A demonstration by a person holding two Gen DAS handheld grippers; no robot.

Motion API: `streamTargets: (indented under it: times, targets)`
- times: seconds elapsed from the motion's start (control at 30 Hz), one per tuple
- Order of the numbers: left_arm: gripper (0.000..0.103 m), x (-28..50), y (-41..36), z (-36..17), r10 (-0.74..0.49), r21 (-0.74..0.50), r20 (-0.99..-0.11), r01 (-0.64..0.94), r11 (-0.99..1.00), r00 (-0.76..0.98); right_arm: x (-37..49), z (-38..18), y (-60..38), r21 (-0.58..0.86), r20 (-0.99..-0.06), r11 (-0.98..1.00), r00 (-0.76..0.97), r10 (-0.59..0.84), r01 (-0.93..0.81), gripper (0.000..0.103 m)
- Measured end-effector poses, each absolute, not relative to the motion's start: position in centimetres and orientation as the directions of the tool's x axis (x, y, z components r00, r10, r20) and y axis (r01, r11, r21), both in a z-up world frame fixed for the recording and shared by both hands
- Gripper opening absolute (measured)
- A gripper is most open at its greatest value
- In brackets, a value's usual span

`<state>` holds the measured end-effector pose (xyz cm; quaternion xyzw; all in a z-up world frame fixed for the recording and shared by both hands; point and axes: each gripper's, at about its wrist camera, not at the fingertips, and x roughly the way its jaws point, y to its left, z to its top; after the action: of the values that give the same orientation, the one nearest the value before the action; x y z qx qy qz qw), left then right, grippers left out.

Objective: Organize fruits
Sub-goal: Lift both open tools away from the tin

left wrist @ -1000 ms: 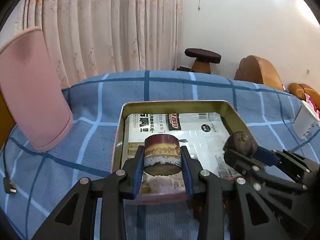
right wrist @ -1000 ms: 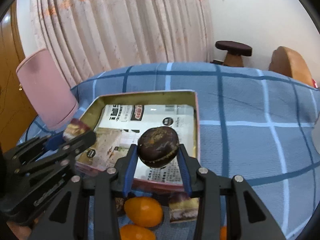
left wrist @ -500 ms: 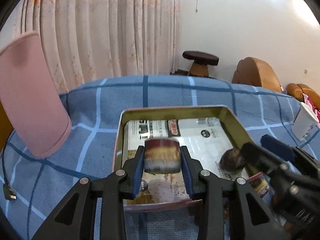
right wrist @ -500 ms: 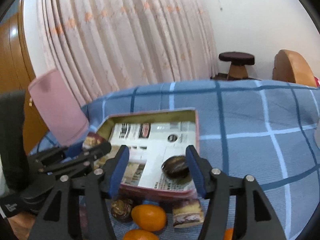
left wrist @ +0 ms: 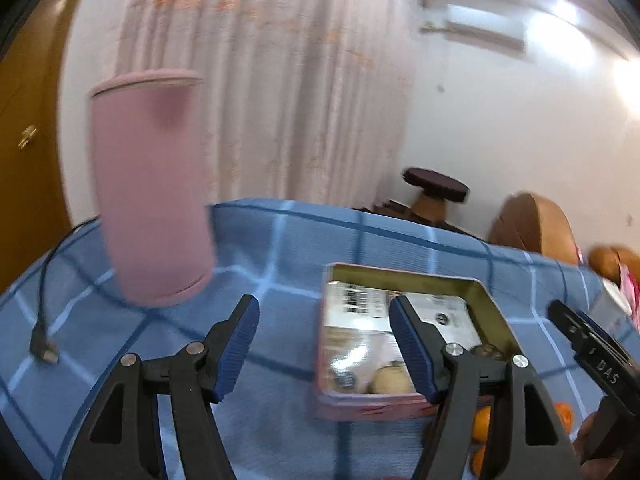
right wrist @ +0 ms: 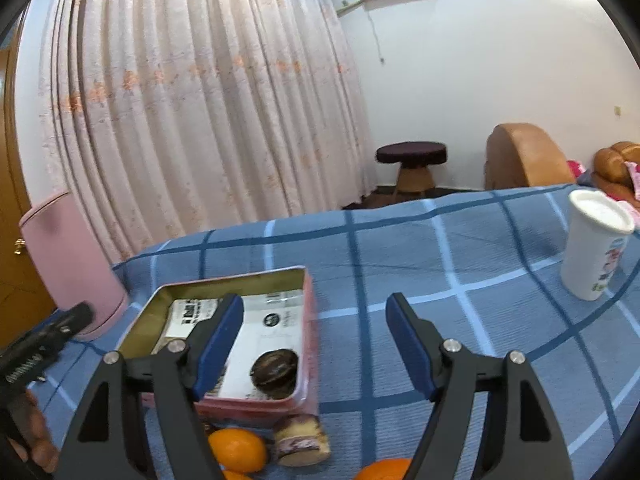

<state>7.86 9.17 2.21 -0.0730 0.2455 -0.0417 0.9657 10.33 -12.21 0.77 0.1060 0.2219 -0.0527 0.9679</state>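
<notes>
A pink-sided metal tin (right wrist: 224,282) lined with printed paper sits on the blue checked cloth. A dark brown round piece (right wrist: 276,368) lies in its near right corner. In the left wrist view the tin (left wrist: 400,277) is blurred, with a pale roll-shaped piece (left wrist: 390,378) and the dark piece (left wrist: 486,353) at its near end. My left gripper (left wrist: 323,310) hangs over the tin's left edge, its jaws opening with nothing between them. My right gripper (right wrist: 315,310) is above the tin's right edge, jaws opening and empty too. Oranges (right wrist: 238,450) and a layered cake piece (right wrist: 302,438) lie on the cloth before the tin.
A tall pink cylinder (left wrist: 152,200) stands left of the tin, with a black cable (left wrist: 42,344) beside it. A white paper cup (right wrist: 596,248) stands at the far right. Behind the table are curtains, a stool (right wrist: 412,160) and brown seats.
Both grippers have let go of their pieces into the tin and spread their jaws. Each has pulled back and risen; the left one swung left toward the pink cylinder.
</notes>
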Motion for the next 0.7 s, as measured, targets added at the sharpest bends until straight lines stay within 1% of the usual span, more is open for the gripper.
streamTargets:
  times: [0.1, 0.17, 0.33, 0.5, 0.7]
  targets:
    - [0.069, 7.2, 10.3, 1.8, -0.052, -0.16, -0.463, -0.026, 0.987, 0.885, 10.0, 1.0, -11.9, 0.147, -0.422, 0.976, 0.903, -0.084, 0.16, 0.079]
    - [0.069, 6.8, 10.7, 1.5, -0.026, -0.147, -0.459, -0.047, 0.988, 0.888, 9.8, 1.0, -11.5, 0.127, -0.412, 0.979, 0.906, -0.093, 0.158, 0.079]
    - [0.069, 5.9, 10.0, 0.5, -0.033, -0.117, -0.476, -0.027, 0.993, 0.879, 9.5, 0.9, -10.6, 0.083, -0.406, 0.985, 0.908, -0.105, 0.151, 0.079]
    - [0.069, 4.1, 9.1, 0.0, -0.018, -0.065, -0.468, -0.014, 0.998, 0.883, 8.6, 0.7, -9.9, 0.064, -0.416, 0.99, 0.905, -0.087, 0.124, 0.079]
    - [0.069, 2.9, 9.1, -0.2, -0.015, -0.062, -0.477, -0.017, 0.998, 0.879, 7.3, 0.4, -9.6, 0.059, -0.43, 0.992, 0.9, -0.074, 0.11, 0.079]
